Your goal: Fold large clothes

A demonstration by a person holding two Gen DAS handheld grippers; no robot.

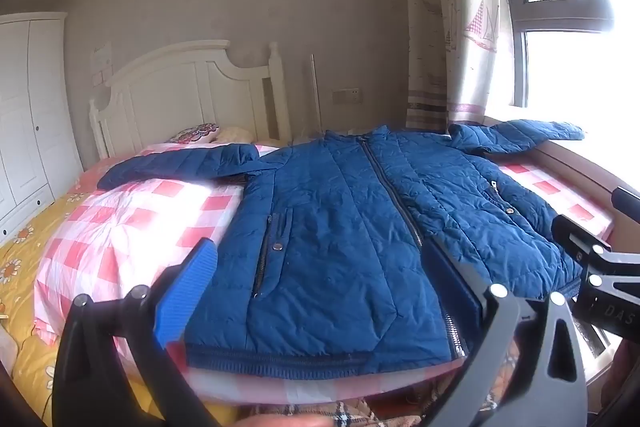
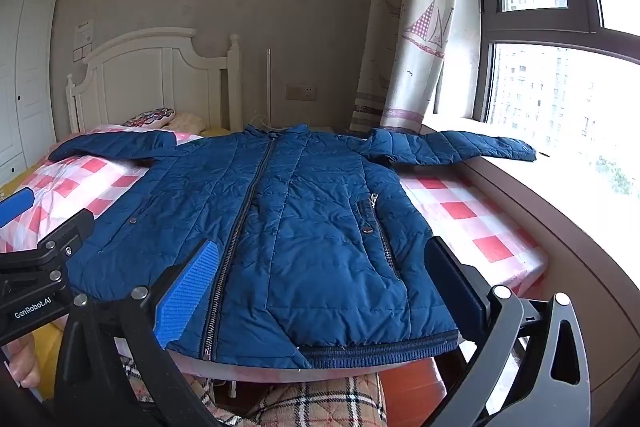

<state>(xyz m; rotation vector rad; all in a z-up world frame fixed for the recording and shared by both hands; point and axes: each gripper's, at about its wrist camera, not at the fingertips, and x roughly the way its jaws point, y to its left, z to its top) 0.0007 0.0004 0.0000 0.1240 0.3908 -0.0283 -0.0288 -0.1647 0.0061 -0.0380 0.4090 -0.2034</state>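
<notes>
A large blue quilted jacket (image 1: 344, 227) lies flat and zipped, front up, on the pink checked bed (image 1: 132, 219), with both sleeves spread out sideways. It also shows in the right wrist view (image 2: 304, 227). Its right sleeve (image 2: 452, 147) rests on the window sill. My left gripper (image 1: 320, 275) is open and empty, hovering over the jacket's hem on its left half. My right gripper (image 2: 324, 275) is open and empty over the hem on the right half. The right gripper also shows at the edge of the left wrist view (image 1: 600, 259).
A white headboard (image 2: 160, 75) and pillows (image 2: 152, 117) are at the far end. A window sill (image 2: 560, 195) runs along the right, with a curtain (image 2: 416, 27) above. A white wardrobe (image 1: 24, 115) stands at the left. A yellow flowered sheet (image 1: 24, 247) lies to the left.
</notes>
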